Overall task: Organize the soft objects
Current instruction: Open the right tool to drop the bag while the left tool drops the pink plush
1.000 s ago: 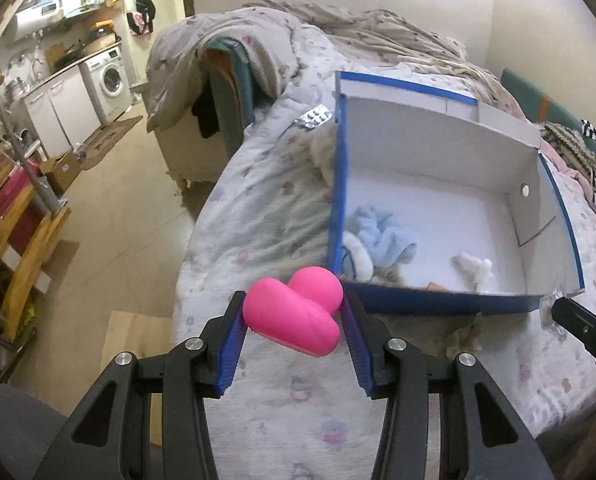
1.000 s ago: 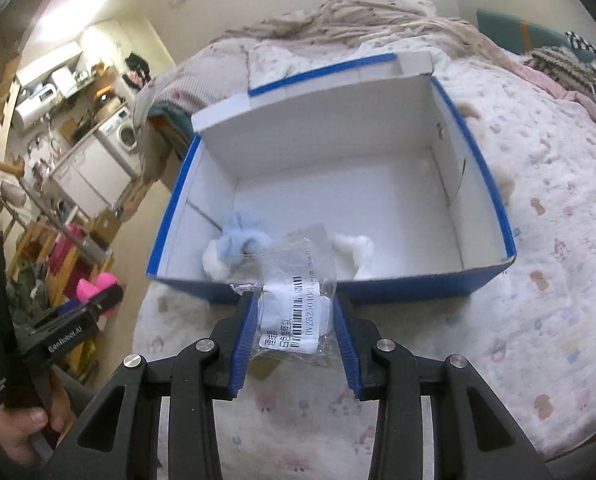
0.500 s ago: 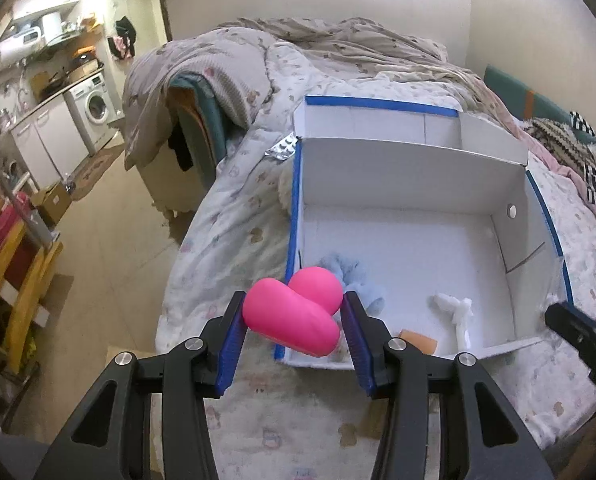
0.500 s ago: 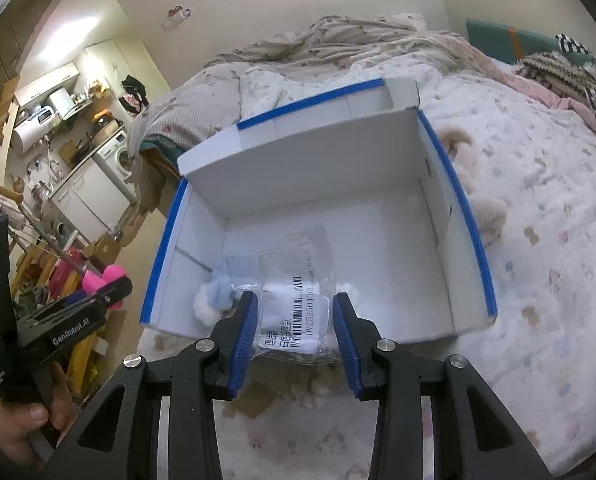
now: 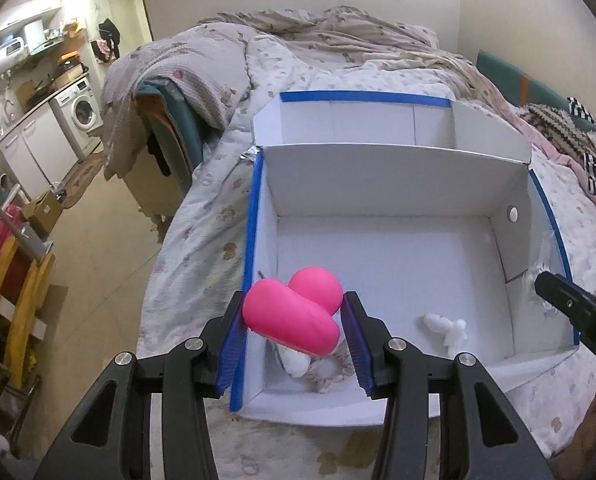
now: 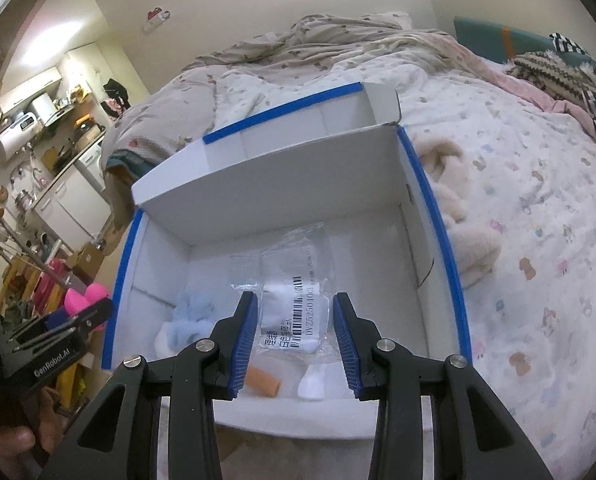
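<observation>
A white cardboard box with blue-taped edges stands open on the bed. My left gripper is shut on a pink soft toy and holds it over the box's near left corner. My right gripper is shut on a clear plastic bag with a barcode label and something white inside, above the box's front part. Inside the box lie a light blue fluffy item, white fluffy pieces, a patterned scrunchie and an orange cylinder.
The bed has a printed cover and a rumpled duvet at the back. A cream fluffy item lies right of the box. The floor and kitchen units with a washing machine are to the left.
Both grippers have moved forward and higher over the box, each keeping its hold. The pink toy now hangs over the box's inside corner and the bag over the box floor.
</observation>
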Action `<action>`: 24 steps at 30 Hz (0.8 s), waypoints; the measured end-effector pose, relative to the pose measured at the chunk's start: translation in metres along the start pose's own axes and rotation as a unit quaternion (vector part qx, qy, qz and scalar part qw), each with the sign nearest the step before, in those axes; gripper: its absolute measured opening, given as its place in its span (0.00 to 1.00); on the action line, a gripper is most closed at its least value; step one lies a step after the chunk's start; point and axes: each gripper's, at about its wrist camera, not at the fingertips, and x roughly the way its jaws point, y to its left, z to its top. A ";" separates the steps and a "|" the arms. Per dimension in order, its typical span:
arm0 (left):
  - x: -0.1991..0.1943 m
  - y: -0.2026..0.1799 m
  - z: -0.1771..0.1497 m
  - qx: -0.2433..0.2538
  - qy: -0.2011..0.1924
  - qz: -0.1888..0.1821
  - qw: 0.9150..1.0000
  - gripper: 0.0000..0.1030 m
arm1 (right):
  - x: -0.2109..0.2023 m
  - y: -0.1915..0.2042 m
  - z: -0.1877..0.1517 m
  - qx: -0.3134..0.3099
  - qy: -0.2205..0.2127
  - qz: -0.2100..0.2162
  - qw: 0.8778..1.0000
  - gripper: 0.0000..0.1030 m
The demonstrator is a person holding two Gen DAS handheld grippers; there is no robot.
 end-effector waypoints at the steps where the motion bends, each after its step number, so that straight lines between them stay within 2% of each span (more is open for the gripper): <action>1: 0.002 -0.002 0.001 0.003 0.001 0.001 1.000 0.42 | 0.002 0.000 0.002 -0.001 0.000 -0.001 1.000 0.40; 6: 0.016 -0.014 0.005 0.017 0.013 0.004 1.000 0.42 | 0.014 0.001 0.008 -0.010 0.012 -0.009 1.000 0.40; 12: 0.038 -0.027 0.008 0.040 0.034 0.016 0.998 0.42 | 0.040 0.004 0.006 -0.014 0.065 -0.024 0.998 0.40; 18: 0.063 -0.040 0.004 0.056 0.059 0.027 0.996 0.42 | 0.059 -0.002 -0.004 0.002 0.113 -0.016 0.993 0.40; 24: 0.085 -0.045 0.002 0.059 0.082 0.040 0.994 0.42 | 0.065 -0.011 -0.007 0.022 0.130 -0.022 0.991 0.40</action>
